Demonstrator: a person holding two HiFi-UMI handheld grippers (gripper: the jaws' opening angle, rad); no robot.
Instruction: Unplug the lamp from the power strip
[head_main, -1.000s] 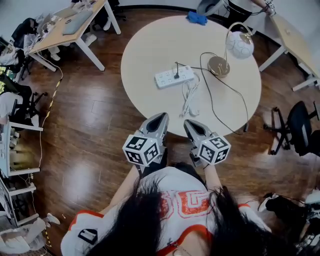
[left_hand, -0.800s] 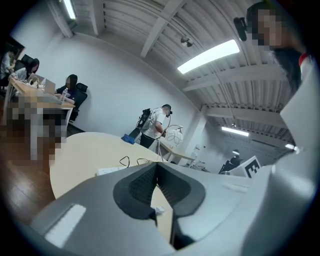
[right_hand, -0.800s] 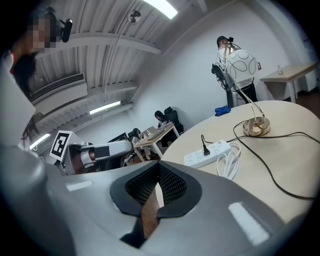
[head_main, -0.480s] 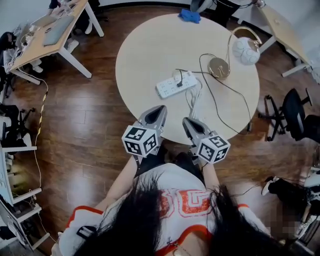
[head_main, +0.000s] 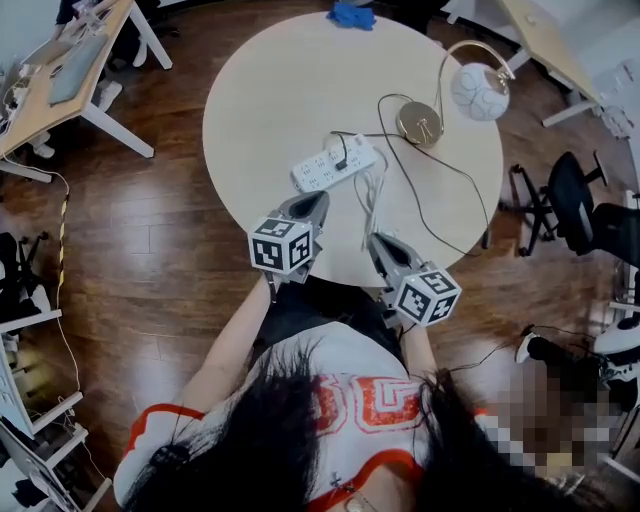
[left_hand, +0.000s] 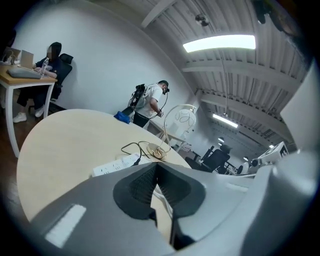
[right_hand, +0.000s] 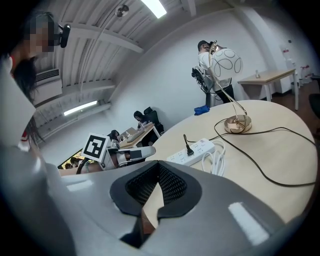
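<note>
Both moved in over the last second: left gripper (head_main: 319, 198) now over the table (head_main: 262, 90) edge, right gripper (head_main: 379, 241) at the rim. Jaws on both shut, empty. Power strip (head_main: 333, 165) just ahead of left, lamp (head_main: 478, 88) plug (head_main: 342, 158) still seated. Jaws must open first. Coiled white cord (head_main: 371, 196) lies ahead of right.

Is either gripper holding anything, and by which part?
Nothing. The left gripper and right gripper are shut and empty; the plug is in the power strip.

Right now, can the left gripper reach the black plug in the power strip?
Probably yes. The left gripper hovers at the near edge of the table, with only bare tabletop between it and the black plug.
</note>
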